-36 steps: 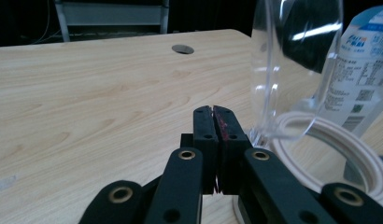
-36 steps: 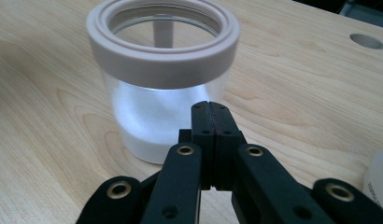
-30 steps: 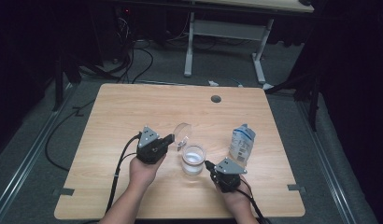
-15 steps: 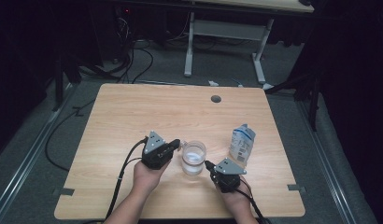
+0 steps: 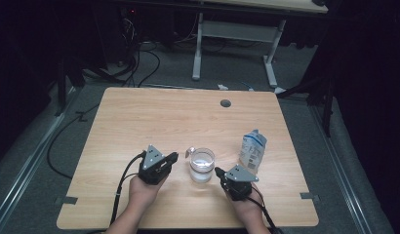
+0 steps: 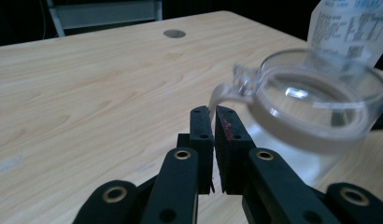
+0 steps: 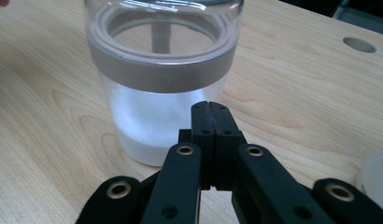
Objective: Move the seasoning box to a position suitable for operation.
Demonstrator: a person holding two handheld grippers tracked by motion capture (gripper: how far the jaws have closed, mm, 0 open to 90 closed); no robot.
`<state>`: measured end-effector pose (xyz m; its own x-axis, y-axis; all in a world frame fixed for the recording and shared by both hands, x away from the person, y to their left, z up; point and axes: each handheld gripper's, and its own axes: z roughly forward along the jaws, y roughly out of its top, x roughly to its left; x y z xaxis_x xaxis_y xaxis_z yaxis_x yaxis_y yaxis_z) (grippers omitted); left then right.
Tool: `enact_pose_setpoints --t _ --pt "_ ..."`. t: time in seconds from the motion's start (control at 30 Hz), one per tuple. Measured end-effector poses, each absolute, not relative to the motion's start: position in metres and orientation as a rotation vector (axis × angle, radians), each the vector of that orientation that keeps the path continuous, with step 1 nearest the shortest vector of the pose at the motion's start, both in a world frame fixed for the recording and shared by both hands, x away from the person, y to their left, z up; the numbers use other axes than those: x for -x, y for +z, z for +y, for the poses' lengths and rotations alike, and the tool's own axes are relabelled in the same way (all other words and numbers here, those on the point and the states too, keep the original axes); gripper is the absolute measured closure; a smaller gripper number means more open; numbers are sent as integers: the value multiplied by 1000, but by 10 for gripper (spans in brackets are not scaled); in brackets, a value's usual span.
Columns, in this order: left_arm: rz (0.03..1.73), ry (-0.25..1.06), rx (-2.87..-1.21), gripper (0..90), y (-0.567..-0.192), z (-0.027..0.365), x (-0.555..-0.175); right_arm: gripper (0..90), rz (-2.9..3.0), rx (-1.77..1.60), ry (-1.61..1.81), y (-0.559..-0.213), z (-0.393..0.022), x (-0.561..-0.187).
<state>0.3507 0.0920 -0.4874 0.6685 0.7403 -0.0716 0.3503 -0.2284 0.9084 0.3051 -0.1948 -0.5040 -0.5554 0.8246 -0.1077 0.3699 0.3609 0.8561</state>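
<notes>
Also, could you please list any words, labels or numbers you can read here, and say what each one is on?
Nothing reads clearly.
Carton: printed lines on its side, seen close in the left gripper view, but too blurred and small to read.
Glass jar: no text visible.
Table: no text visible.

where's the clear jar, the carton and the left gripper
clear jar (image 5: pixel 202 165), high view, on its lidded top
carton (image 5: pixel 252 149), high view, on its printed front face
left gripper (image 6: pixel 216 122), left gripper view, midway between its black jaw tips, by the lid's tab
</notes>
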Motion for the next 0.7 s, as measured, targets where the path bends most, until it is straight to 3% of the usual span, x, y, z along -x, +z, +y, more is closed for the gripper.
enact_pose_setpoints --t 0.3,0.5,0.7 --pt "952 491 -1871 779 -514 128 -342 899 2080 -1047 1114 -502 -199 -307" --pt "1019 527 -1851 634 -521 157 -334 899 2076 -1070 1119 -503 -204 -312" --pt "1059 548 -1839 602 -526 175 -325 899 2066 -1082 1124 -500 -204 -319"
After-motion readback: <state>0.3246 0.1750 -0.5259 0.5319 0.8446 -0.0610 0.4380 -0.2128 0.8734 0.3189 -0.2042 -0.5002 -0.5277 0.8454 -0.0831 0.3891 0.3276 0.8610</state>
